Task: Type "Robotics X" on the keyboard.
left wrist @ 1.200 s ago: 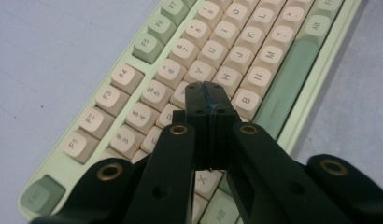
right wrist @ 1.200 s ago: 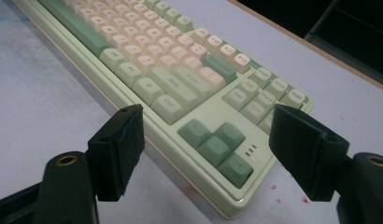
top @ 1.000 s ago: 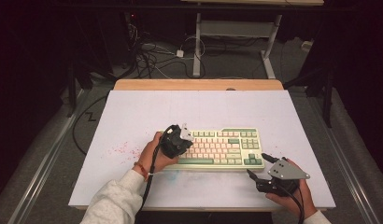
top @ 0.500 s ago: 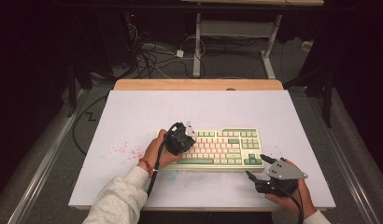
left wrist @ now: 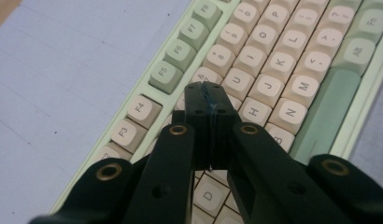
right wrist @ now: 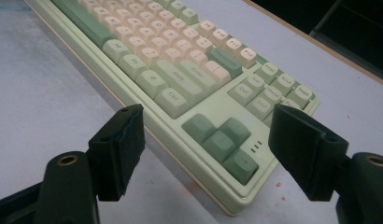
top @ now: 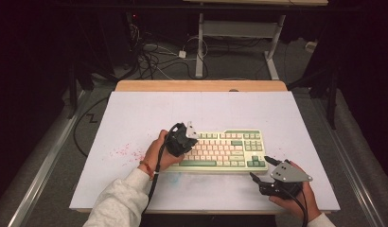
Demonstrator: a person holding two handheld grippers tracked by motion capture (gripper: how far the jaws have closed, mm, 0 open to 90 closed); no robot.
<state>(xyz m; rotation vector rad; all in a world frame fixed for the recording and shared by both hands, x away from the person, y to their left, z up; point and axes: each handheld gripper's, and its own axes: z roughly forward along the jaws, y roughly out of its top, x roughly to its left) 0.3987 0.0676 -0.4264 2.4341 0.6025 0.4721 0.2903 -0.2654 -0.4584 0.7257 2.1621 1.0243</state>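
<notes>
Showing L tongs (left wrist: 209,100) pressed together over keyboard (left wrist: 273,70) keys.

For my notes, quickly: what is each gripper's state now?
Left gripper: shut, holding nothing, over the keyboard.
Right gripper: open, holding nothing.

1. You are working in a lab or a test room, not in a home.
2. The table (top: 135,118) has a plain white sheet on top, with a wooden edge (top: 201,85) at the far side, and some red marks (top: 123,151) on the sheet.
3. Behind the table, many loose cables (top: 154,54) lie on the grey floor (top: 55,142), near a white plug block (top: 182,54).
4. A white metal frame (top: 239,33) of another desk stands further back.
5. The room around you is dark, and the light falls on the table.
6. The keyboard (top: 225,149) stands alone on the sheet, like a test object.
</notes>
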